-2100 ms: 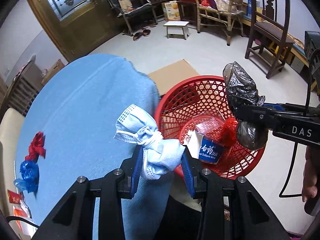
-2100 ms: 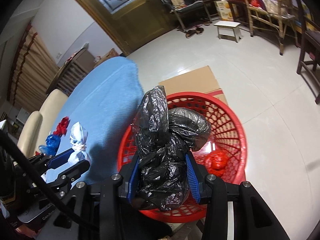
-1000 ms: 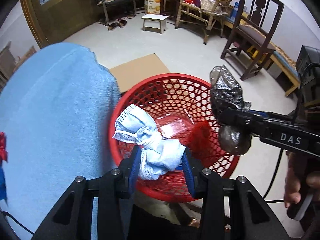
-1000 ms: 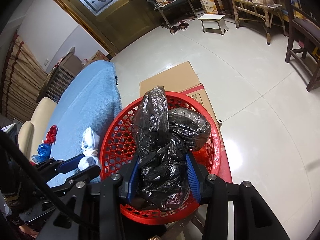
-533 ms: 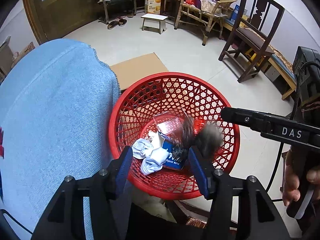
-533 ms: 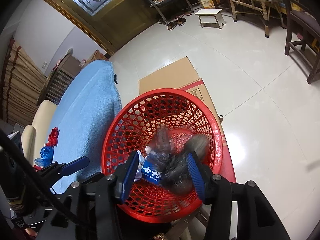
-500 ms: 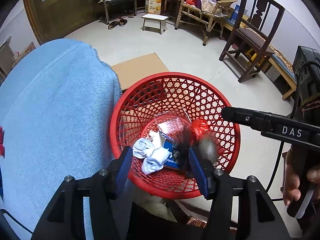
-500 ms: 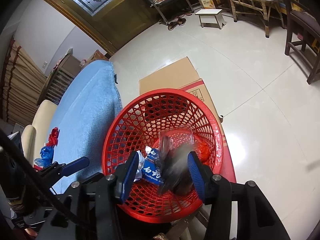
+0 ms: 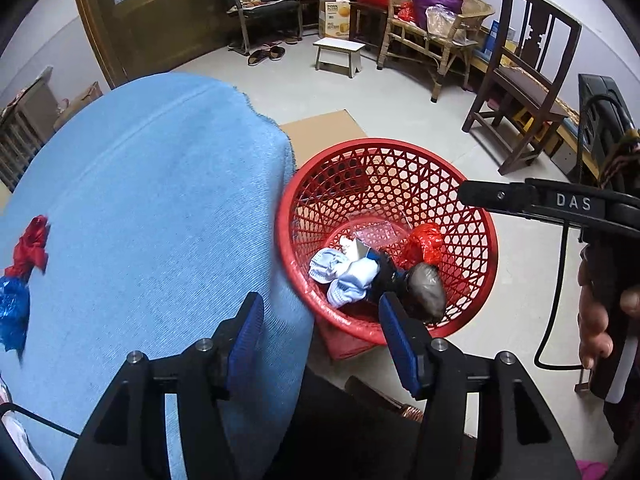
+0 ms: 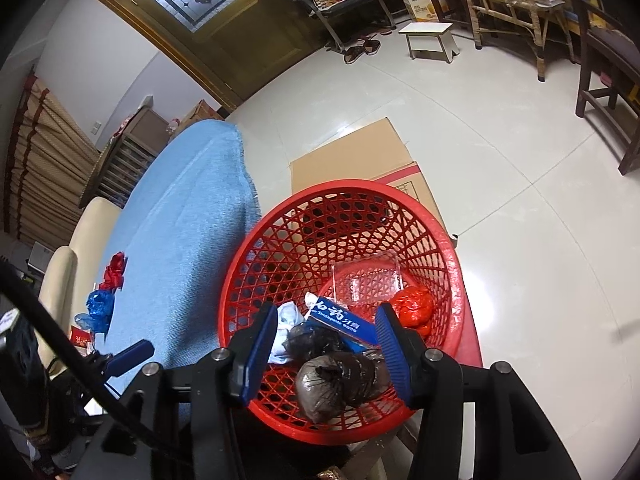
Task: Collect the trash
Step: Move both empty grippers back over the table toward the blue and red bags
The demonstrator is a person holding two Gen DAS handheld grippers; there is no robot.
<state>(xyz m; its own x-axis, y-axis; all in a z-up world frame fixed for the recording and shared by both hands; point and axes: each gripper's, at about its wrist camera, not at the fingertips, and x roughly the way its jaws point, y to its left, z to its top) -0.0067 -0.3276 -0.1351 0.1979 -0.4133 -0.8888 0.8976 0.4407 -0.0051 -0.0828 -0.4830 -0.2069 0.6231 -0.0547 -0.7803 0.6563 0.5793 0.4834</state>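
A: How are the jaws of the left gripper (image 9: 320, 336) set?

B: They are parted to a middling width, having just been opening, and nothing is gripped between the blue pads. Beneath them the edge of the table covered with a light blue woven cloth (image 9: 152, 208) and the near rim of the round red plastic lattice basket (image 9: 472, 216) are seen.

A: And the right gripper (image 10: 326, 344)?

B: Its jaws have likewise just been opening and are held apart at a narrower gap. No item is pressed by either pad; the basket's contents are only viewed through the gap.

A: Where is the trash found?

B: Most of it is gathered at the bottom of the basket. A crumpled pale blue face mask (image 9: 344, 276) is lodged beside a knotted black plastic bag (image 10: 336, 376), and a blue and white toothpaste box (image 10: 340, 320) is laid between them and a clear plastic tray (image 10: 368, 280). A scrunched red plastic bag (image 10: 414, 308) is rested against the tray's right side.

A: Is anything left on the table?

B: A red crumpled wrapper (image 9: 30, 246) and a blue crumpled wrapper (image 9: 14, 308) are seen touching each other near the cloth's far left edge, well apart from the basket.

A: What is the basket set upon?

B: It is placed on a flat brown cardboard box (image 10: 352, 160) on the pale tiled floor (image 10: 520, 160).
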